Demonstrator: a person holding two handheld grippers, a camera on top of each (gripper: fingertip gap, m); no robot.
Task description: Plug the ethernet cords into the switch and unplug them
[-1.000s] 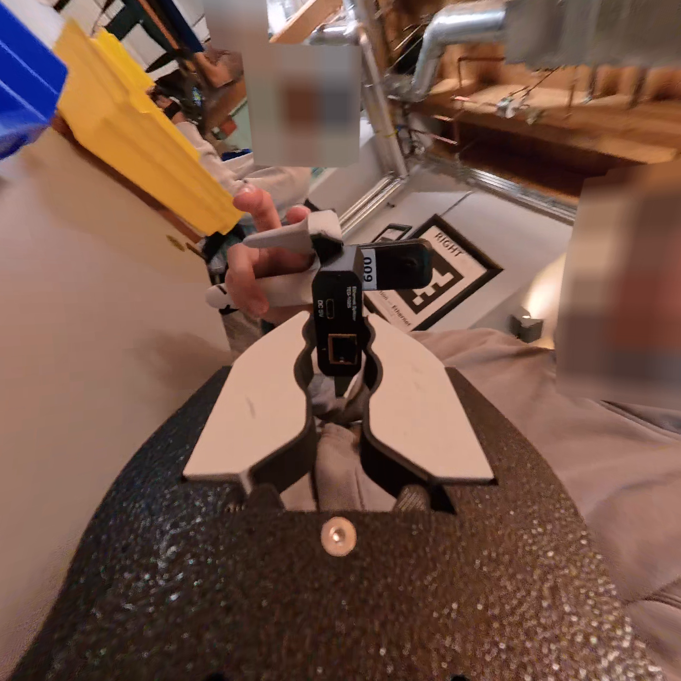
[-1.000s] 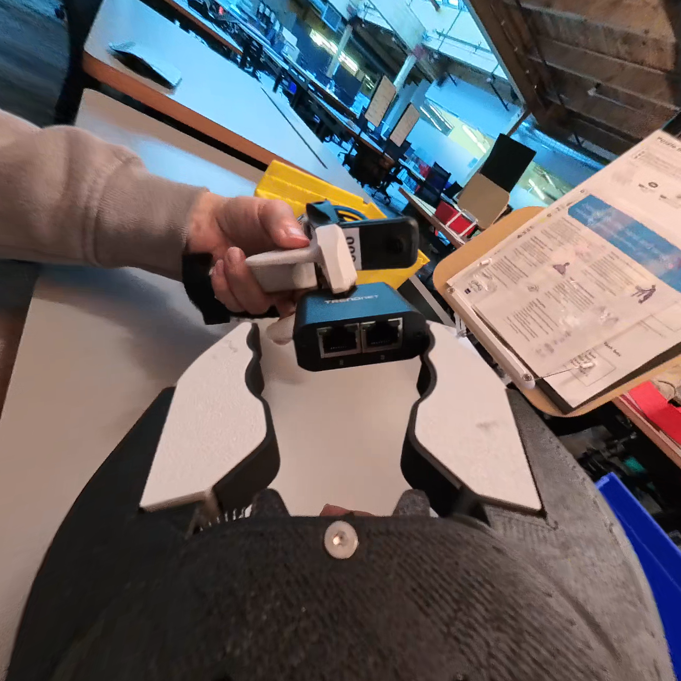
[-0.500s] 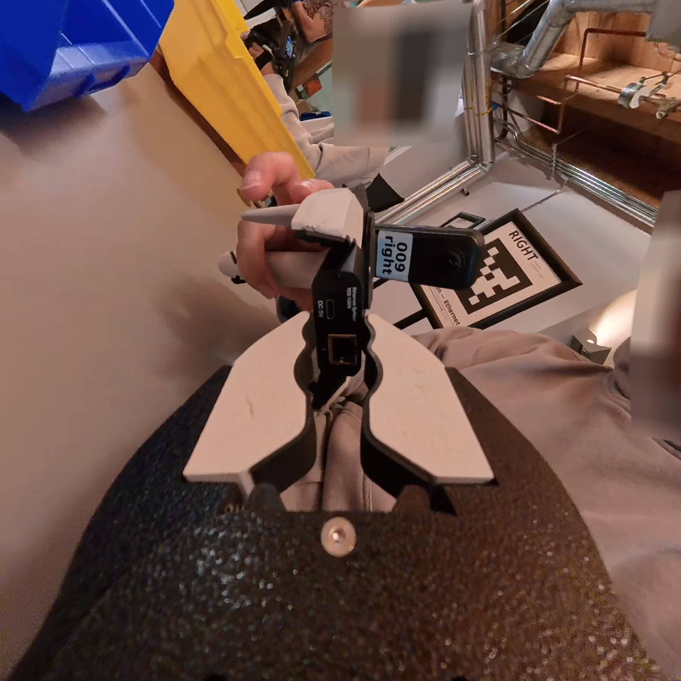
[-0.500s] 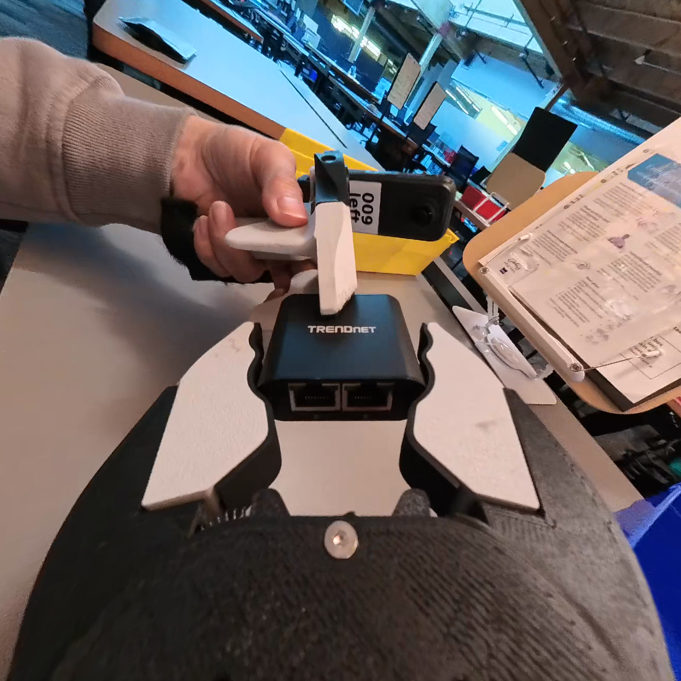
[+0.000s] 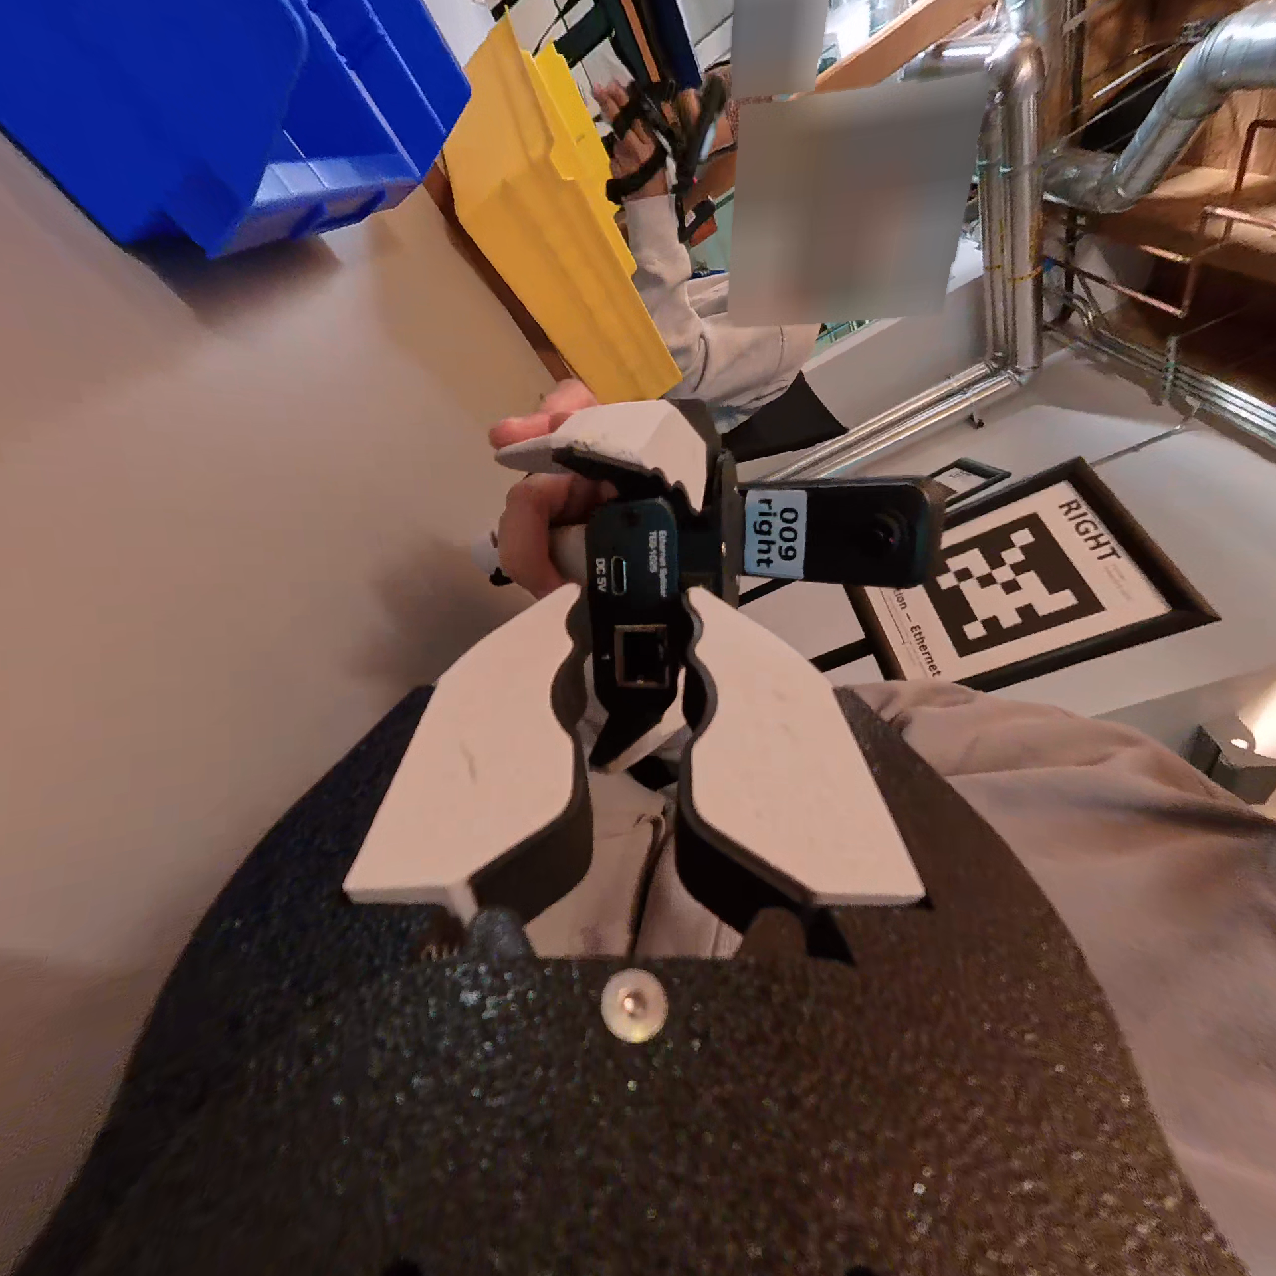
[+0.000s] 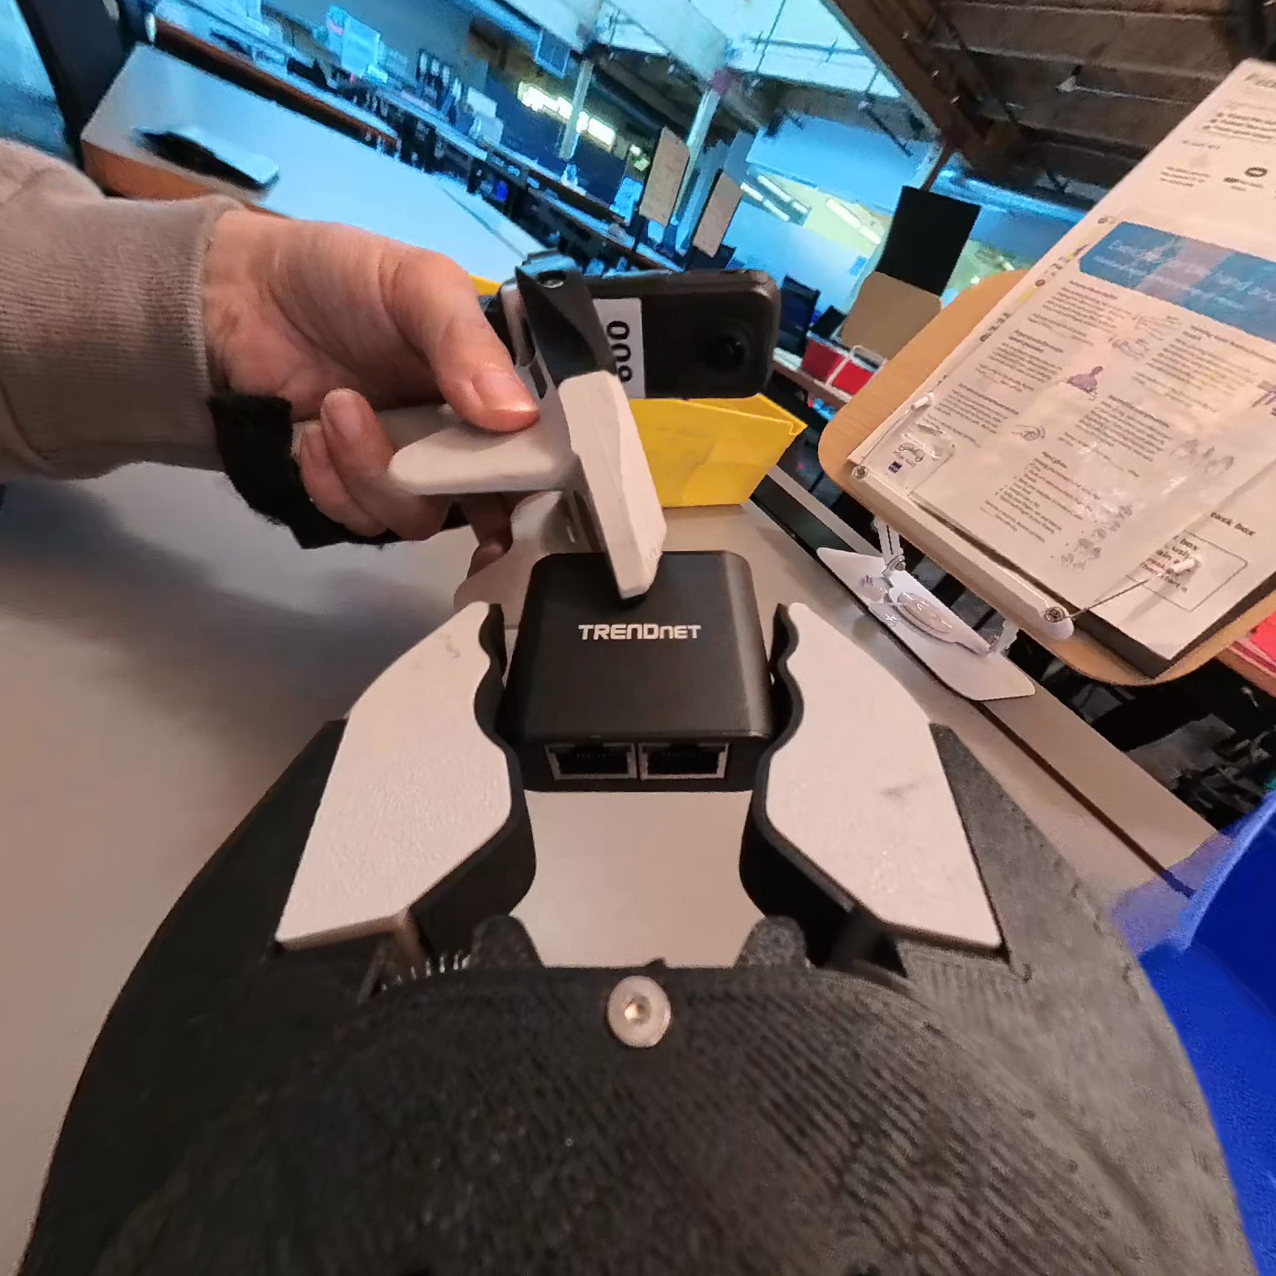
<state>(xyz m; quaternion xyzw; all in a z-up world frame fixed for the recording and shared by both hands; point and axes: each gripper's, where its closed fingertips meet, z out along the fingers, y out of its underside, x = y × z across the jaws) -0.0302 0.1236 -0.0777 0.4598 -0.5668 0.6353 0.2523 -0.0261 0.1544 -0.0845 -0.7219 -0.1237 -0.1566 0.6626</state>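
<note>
Right wrist view: the switch sits at twelve o'clock, pinched by both the right claw and left claw. Small, rigid, probably light; its flat sides suit gripping.

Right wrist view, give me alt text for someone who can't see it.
A small black switch sits between the right gripper fingers, two empty ports facing the camera. The left gripper, held by a hand, clamps its far end.
</note>
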